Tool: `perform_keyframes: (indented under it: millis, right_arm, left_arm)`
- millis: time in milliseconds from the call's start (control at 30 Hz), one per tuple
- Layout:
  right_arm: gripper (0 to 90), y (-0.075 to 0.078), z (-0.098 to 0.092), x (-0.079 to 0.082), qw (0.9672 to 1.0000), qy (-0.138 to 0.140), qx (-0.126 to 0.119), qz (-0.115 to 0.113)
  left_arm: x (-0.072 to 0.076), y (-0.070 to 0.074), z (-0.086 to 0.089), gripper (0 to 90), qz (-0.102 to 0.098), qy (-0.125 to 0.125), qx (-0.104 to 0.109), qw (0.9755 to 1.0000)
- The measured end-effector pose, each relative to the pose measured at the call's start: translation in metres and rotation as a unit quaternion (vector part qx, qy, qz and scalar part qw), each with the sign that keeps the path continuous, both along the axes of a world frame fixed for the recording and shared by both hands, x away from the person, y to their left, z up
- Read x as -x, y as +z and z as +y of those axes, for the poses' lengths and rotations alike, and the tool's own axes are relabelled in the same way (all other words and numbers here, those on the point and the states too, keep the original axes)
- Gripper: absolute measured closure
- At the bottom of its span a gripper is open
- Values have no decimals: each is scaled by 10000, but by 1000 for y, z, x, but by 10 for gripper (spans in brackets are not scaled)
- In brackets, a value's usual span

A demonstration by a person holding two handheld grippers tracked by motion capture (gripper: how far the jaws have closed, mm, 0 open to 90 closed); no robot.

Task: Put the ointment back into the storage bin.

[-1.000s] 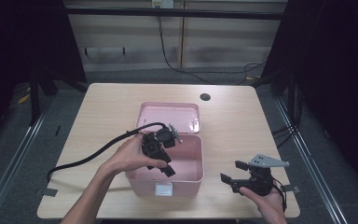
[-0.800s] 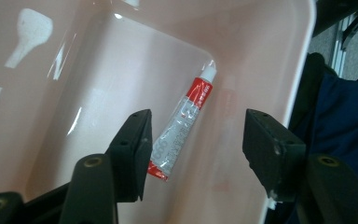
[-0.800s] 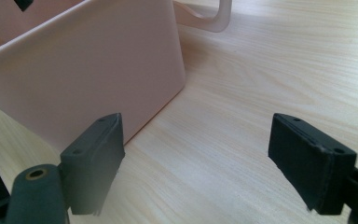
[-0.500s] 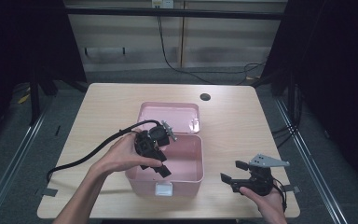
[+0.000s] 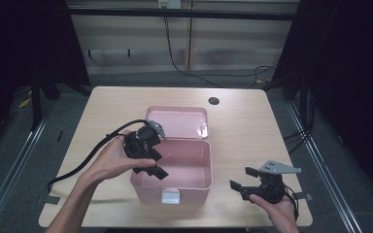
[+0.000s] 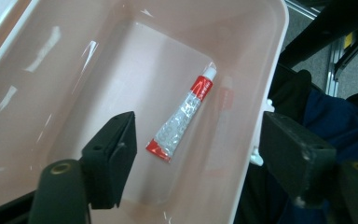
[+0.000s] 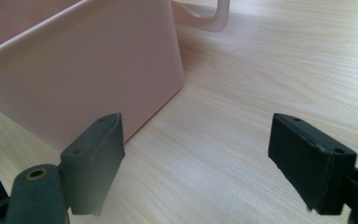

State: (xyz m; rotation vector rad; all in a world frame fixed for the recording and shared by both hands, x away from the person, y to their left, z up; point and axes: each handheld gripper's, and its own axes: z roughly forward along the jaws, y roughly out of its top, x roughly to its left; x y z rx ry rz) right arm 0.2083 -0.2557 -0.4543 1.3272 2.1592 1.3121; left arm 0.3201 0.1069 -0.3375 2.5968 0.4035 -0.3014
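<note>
I have the left gripper (image 5: 151,164) over the near left part of the open pink box (image 5: 199,182), pointing down into it. Its jaws have just been opening and now stand spread wide with nothing pinched between them. Through its own camera I look straight down at the tube (image 6: 182,114), red at both ends with a white cap, lying flat on the floor of the box (image 6: 65,84) close to one long wall; the left gripper (image 6: 193,154) hangs above it and is not touching it. The lid (image 5: 177,121) of the box is folded back on the far side.

My right gripper (image 5: 244,178) sits low over the table (image 5: 252,126) to the right of the box, near the table's front edge, well apart from the left one. In its own view the right gripper (image 7: 193,158) has its jaws spread wide over bare wood (image 7: 242,140), with a corner of the box (image 7: 98,70) just beyond one jaw and nothing between them.
</note>
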Motion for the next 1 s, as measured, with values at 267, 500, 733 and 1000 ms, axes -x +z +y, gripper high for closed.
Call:
perform_keyframes:
  millis: [267,500,733,1000]
  right_arm:
    - [179,0,0,0,10000,-2,15,17]
    - [180,0,0,0,10000,-15,13,19]
    - [180,0,0,0,10000,-18,9,10]
    - [180,-1,0,0,10000,-31,6,17]
  left_arm:
    - [-2,-2,20,233,152,71,237,9996]
    - [6,1,38,254,37,199,311,9993]
    - [11,-5,60,276,-52,396,491,9980]
    - [20,-8,91,277,-517,578,395,9962]
